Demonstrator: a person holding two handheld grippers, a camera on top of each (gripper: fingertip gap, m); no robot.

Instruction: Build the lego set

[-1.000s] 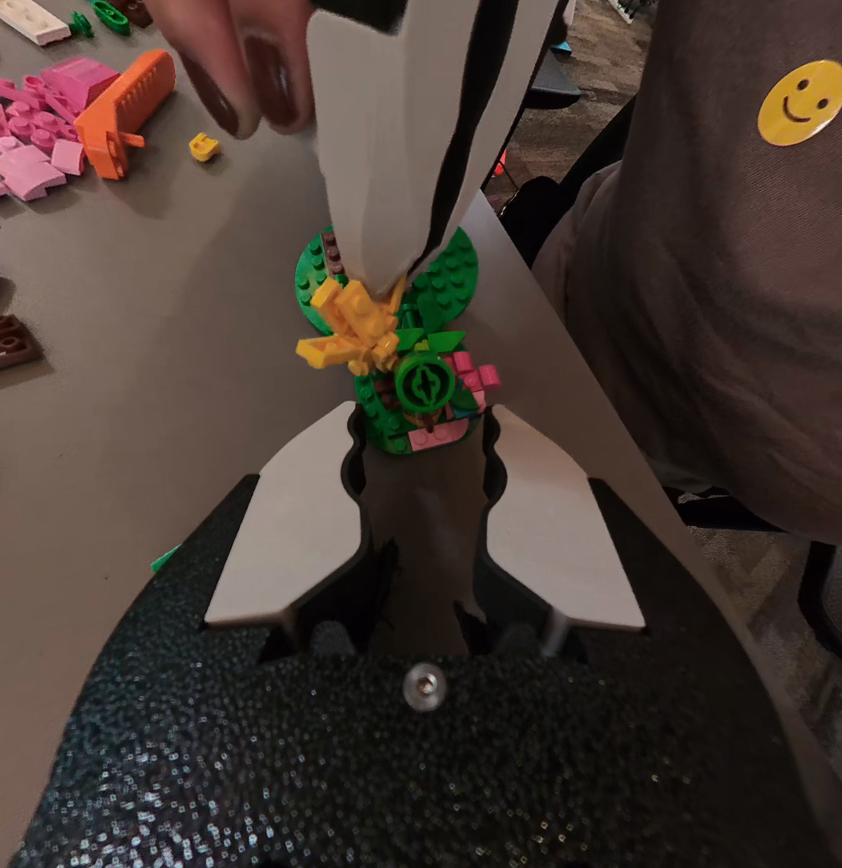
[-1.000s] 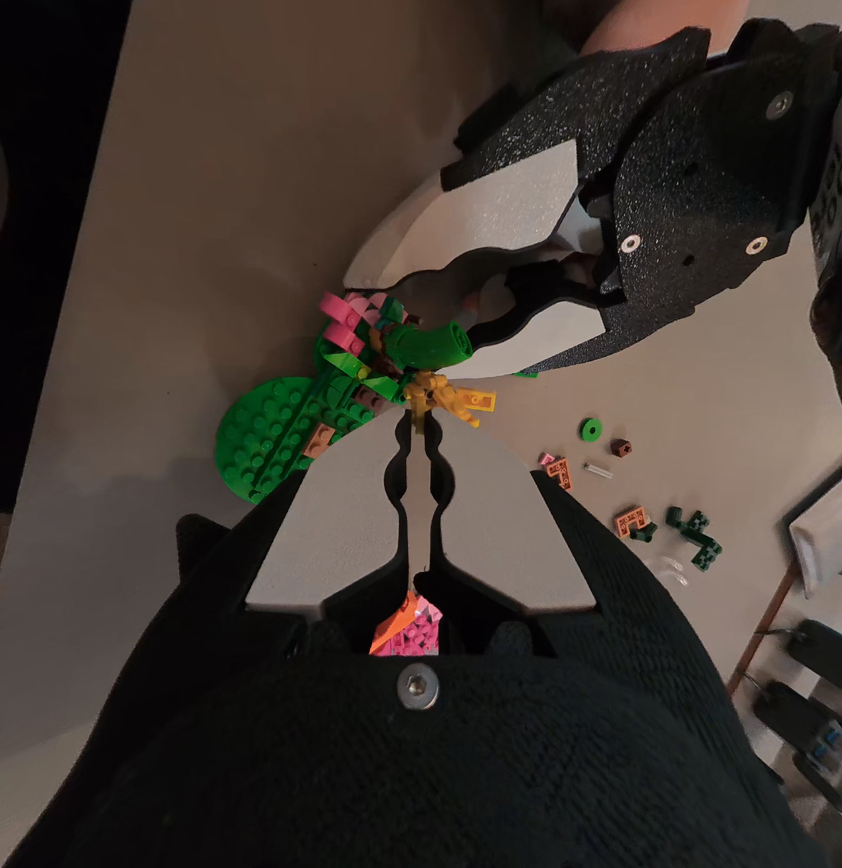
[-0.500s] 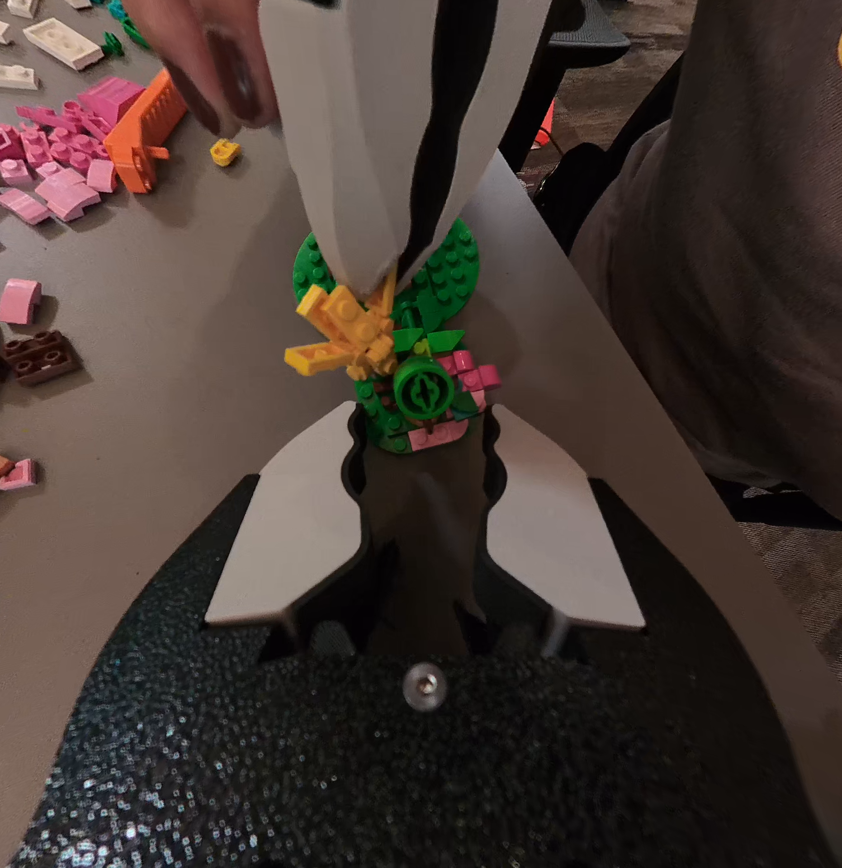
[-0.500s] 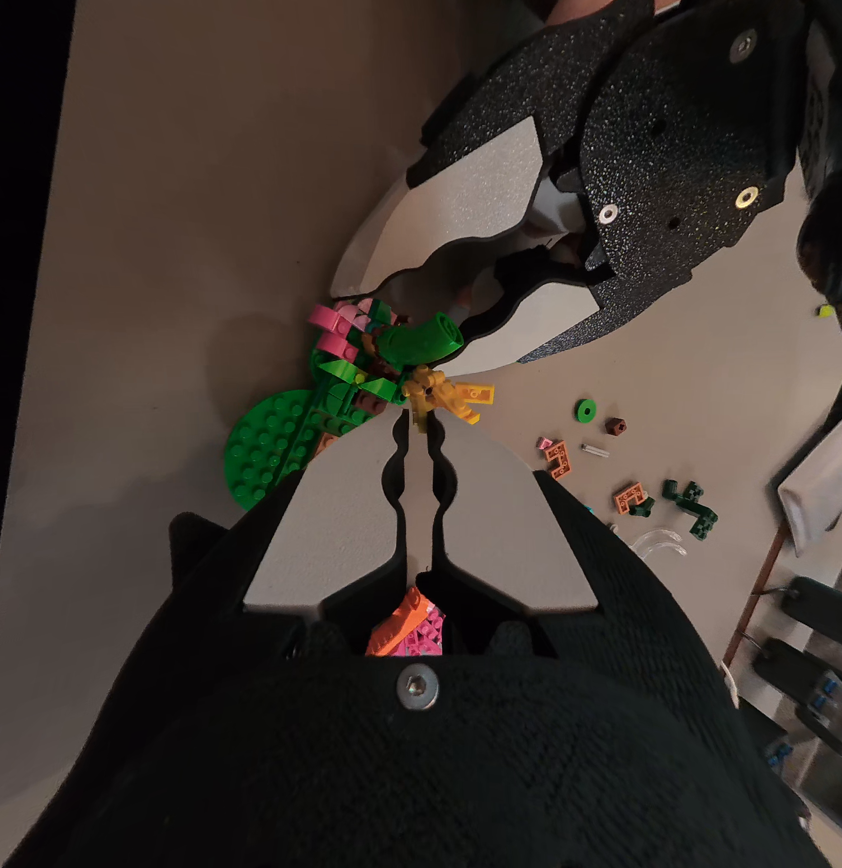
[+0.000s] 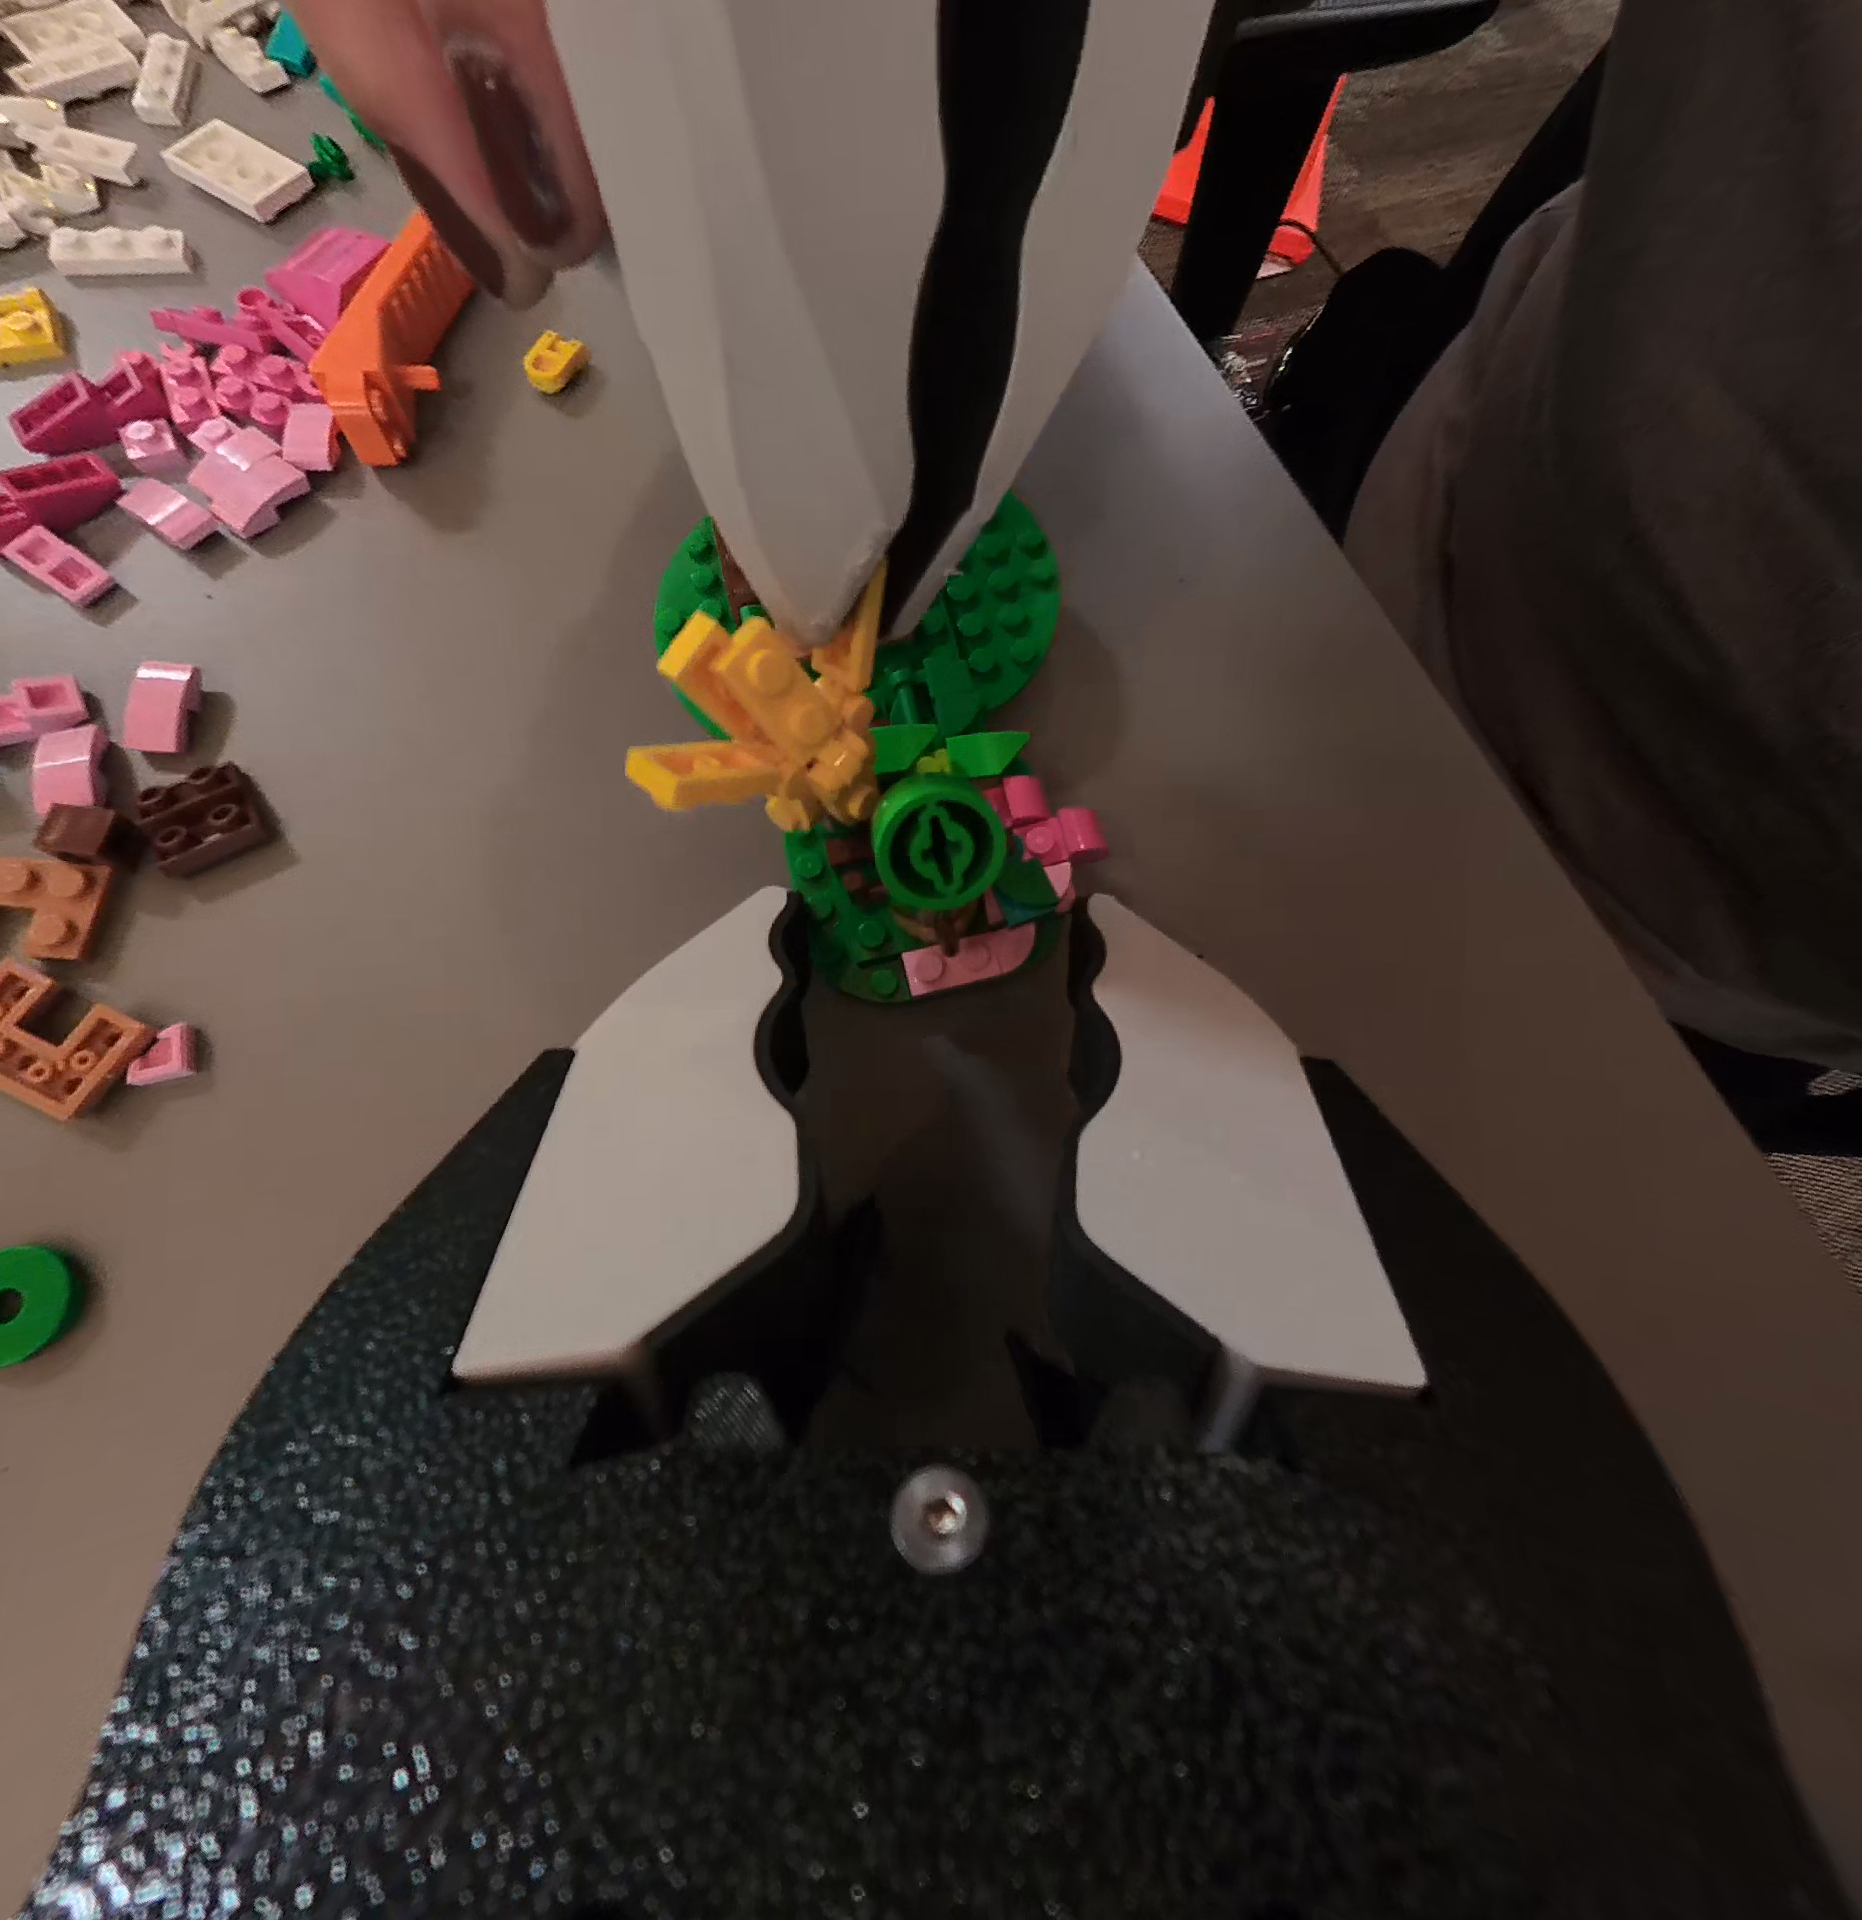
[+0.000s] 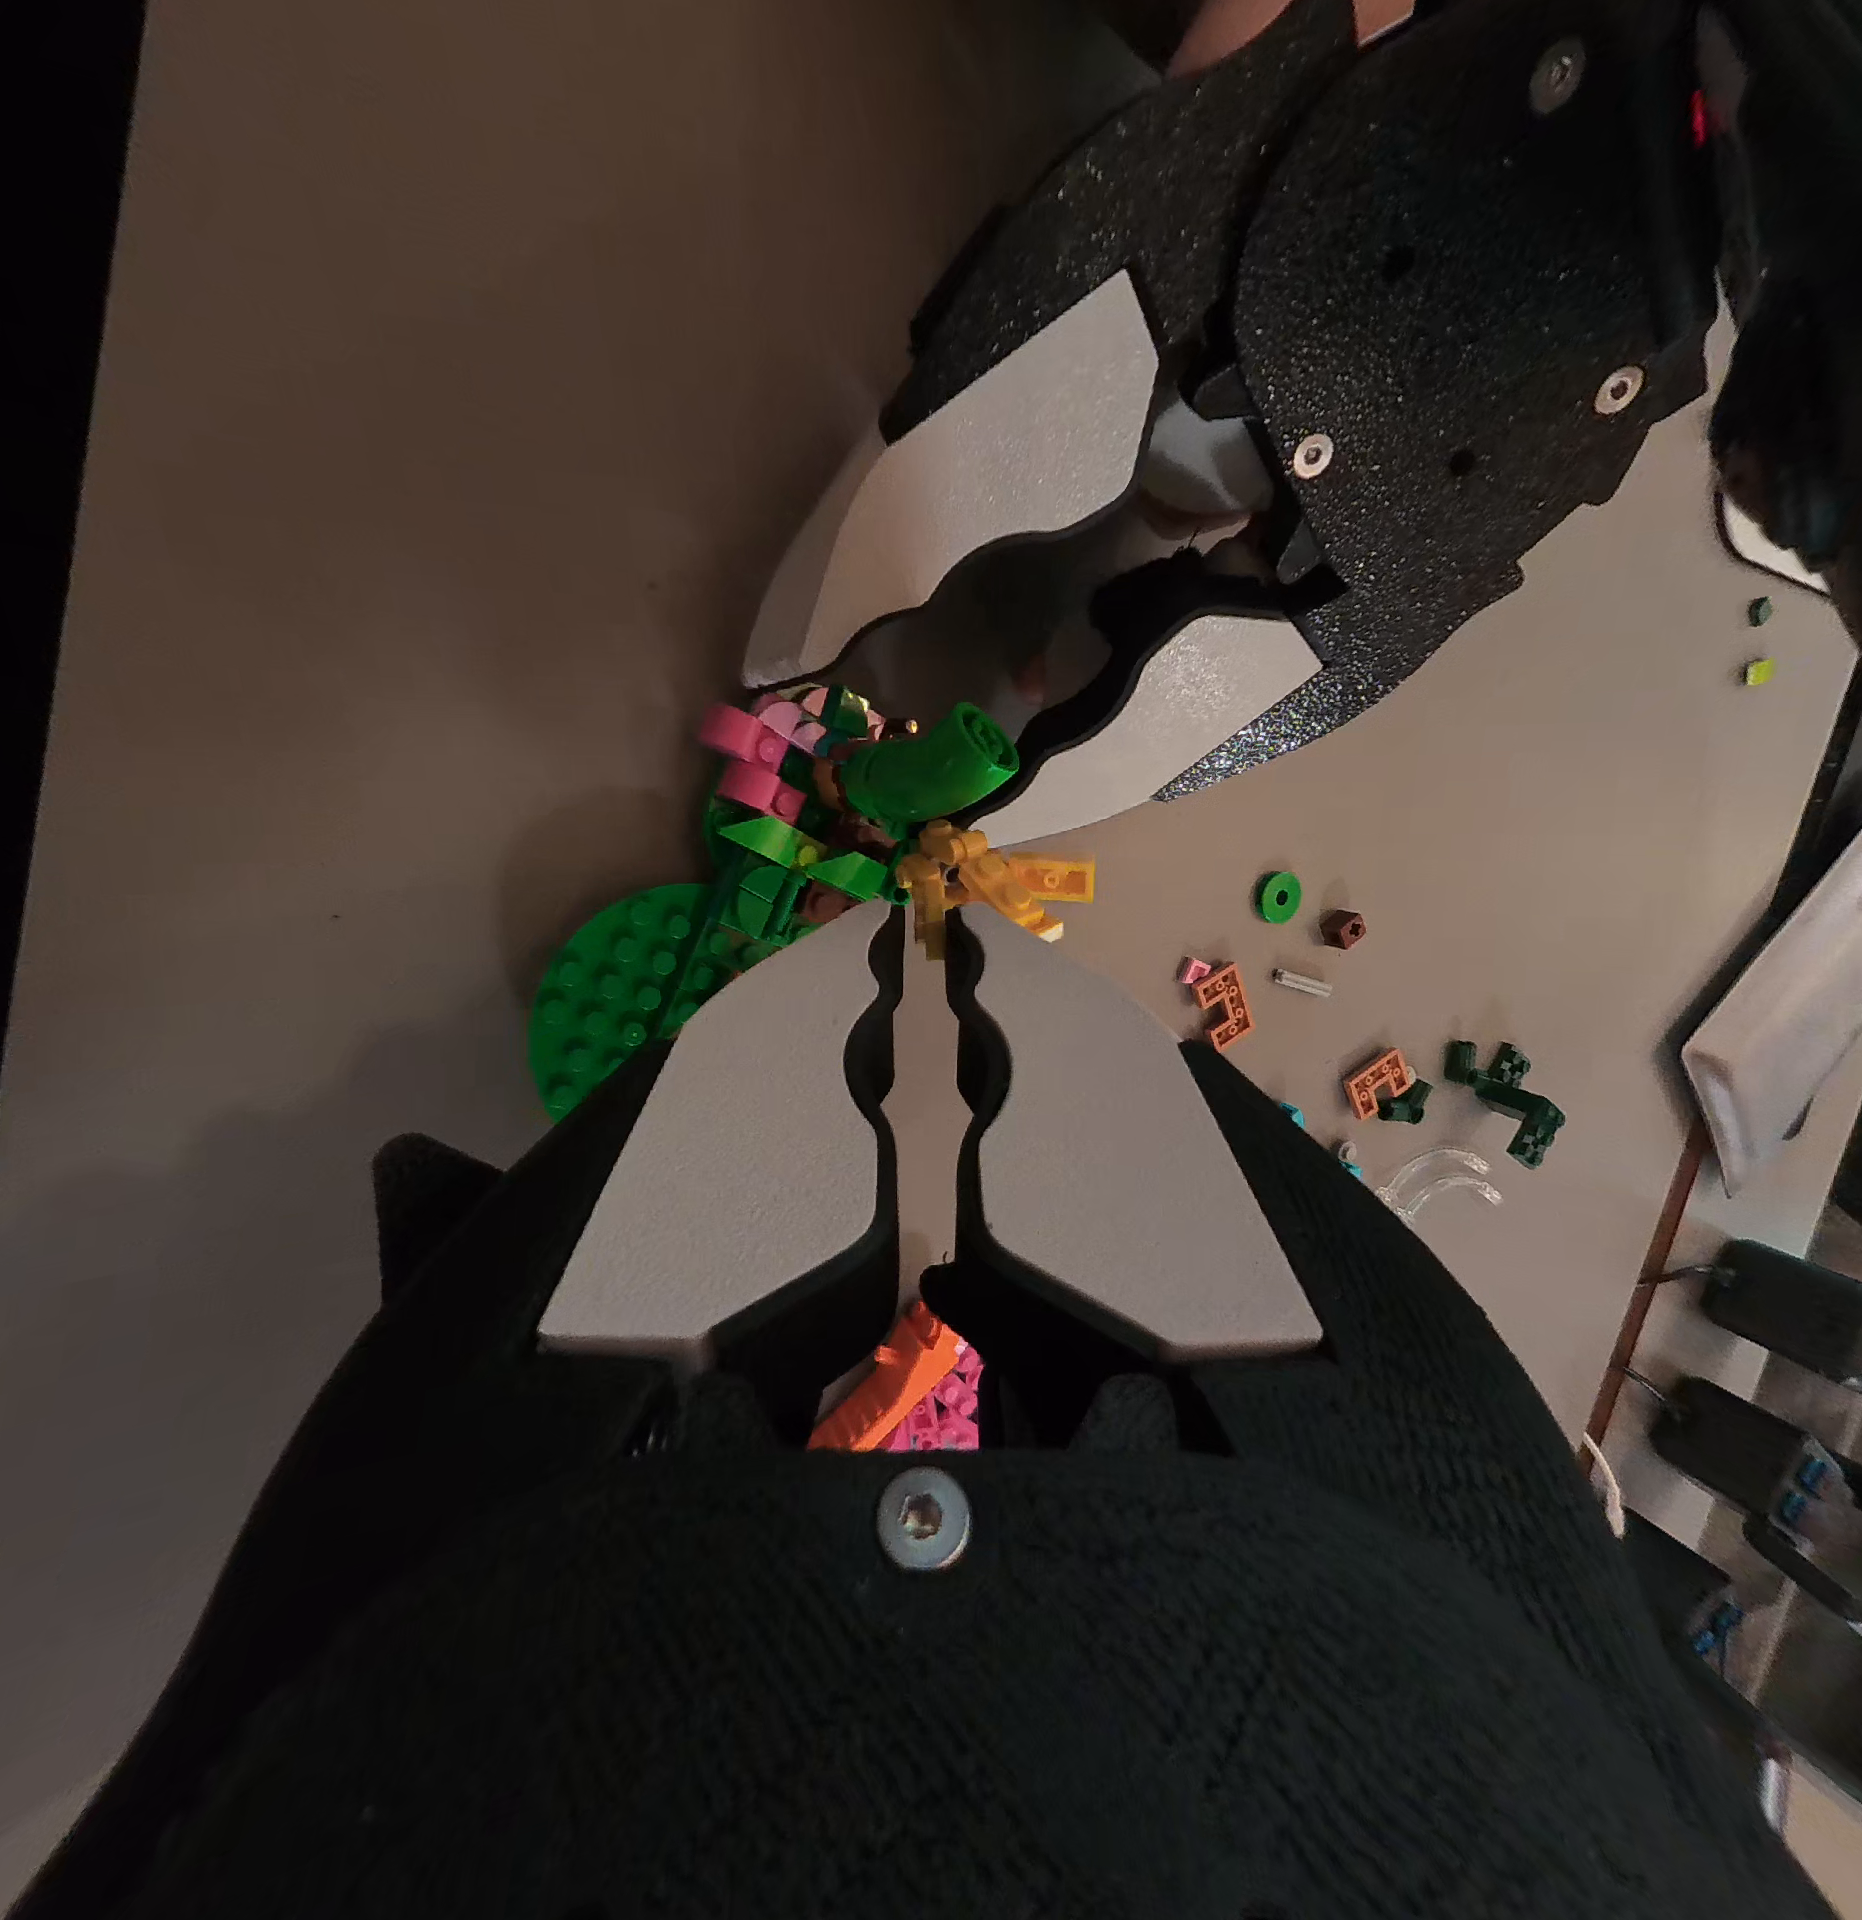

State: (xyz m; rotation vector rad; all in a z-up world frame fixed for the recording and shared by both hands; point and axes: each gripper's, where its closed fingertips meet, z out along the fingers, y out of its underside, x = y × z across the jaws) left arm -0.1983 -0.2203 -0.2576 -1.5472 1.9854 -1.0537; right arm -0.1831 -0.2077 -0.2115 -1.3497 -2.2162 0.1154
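Note:
The lego model (image 5: 937, 914) has green round plates, pink pieces, a green cylinder (image 5: 937, 842) and a yellow flower (image 5: 771, 738). My left gripper (image 5: 932, 925) clamps the model's base between its wide-set fingers, near the table's corner. My right gripper (image 6: 927, 925) comes in from the opposite side and is shut on a petal of the yellow flower (image 6: 942, 883). In the left wrist view its fingertips (image 5: 823, 592) pinch that petal from above. In the right wrist view the left gripper (image 6: 891, 727) straddles the model (image 6: 781, 831) and the green cylinder (image 6: 927, 769).
On the grey table (image 5: 387, 935), left of the model, lie pink bricks (image 5: 210, 416), an orange brick separator (image 5: 387, 343), white pieces (image 5: 231, 166), brown pieces (image 5: 44, 1039) and a green ring (image 5: 18, 1304). A person in grey (image 5: 1633, 520) sits at the table's right edge. More small pieces (image 6: 1374, 1081) lie near the right gripper. The grippers' ends are close to 5 centimeters from one another.
Both grippers keep their holds. The left wrist view has shifted relative to the table, so more loose bricks show at its left. The model stays fixed between the left fingers.

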